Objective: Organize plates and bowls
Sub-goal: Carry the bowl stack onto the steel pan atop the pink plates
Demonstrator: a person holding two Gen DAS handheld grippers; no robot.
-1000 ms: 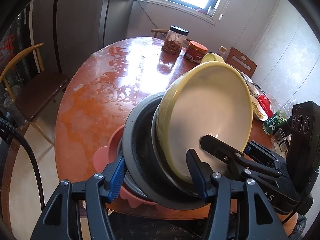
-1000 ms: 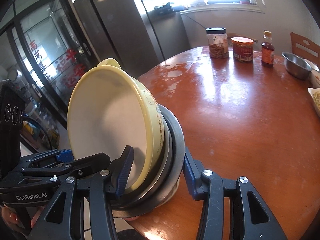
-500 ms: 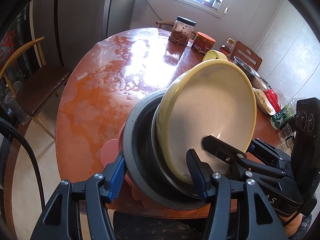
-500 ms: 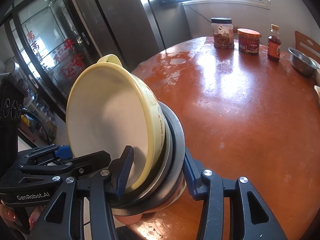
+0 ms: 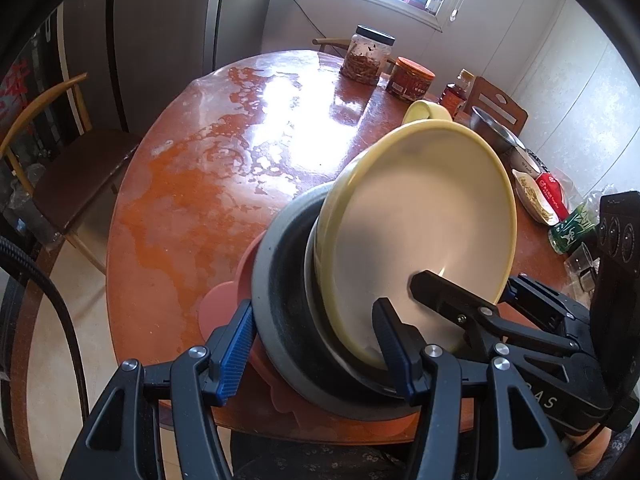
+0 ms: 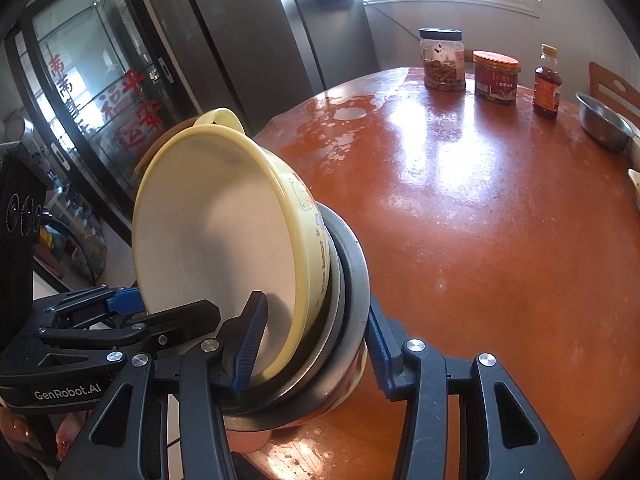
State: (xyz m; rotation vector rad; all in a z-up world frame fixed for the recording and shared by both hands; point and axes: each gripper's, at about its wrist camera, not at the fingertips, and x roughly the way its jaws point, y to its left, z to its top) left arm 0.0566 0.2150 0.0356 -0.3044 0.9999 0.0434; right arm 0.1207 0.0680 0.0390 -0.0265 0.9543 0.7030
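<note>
Stack: you hold a tilted stack of dishes between both grippers, low centre of both views, over the near edge of the table (image 5: 192, 184).
Yellow bowl: the yellow bowl (image 5: 424, 232) sits on top, its pale inside facing the cameras, its loop handle at the upper edge.
Dark plate: a dark plate (image 5: 280, 312) lies directly under the bowl; a thin metal rim shows between them.
Pink dish: a pink dish (image 5: 224, 304) with a scalloped edge is the bottom layer, lower left of the stack in the left view.
Left gripper: your left gripper (image 5: 316, 356) is clamped on the stack, one blue pad behind the dark plate, the other inside the yellow bowl.
Right gripper: your right gripper (image 6: 316, 340) is clamped on the same stack from the other side, one pad inside the bowl, one against the plate's back.
Table, far side: a jar (image 6: 442, 60), a red tin (image 6: 495, 78), a sauce bottle (image 6: 547, 82) and a steel bowl (image 6: 604, 126) stand upper right, well apart from the stack.
Person: fingers (image 6: 60, 444) show at lower left of the right view.
</note>
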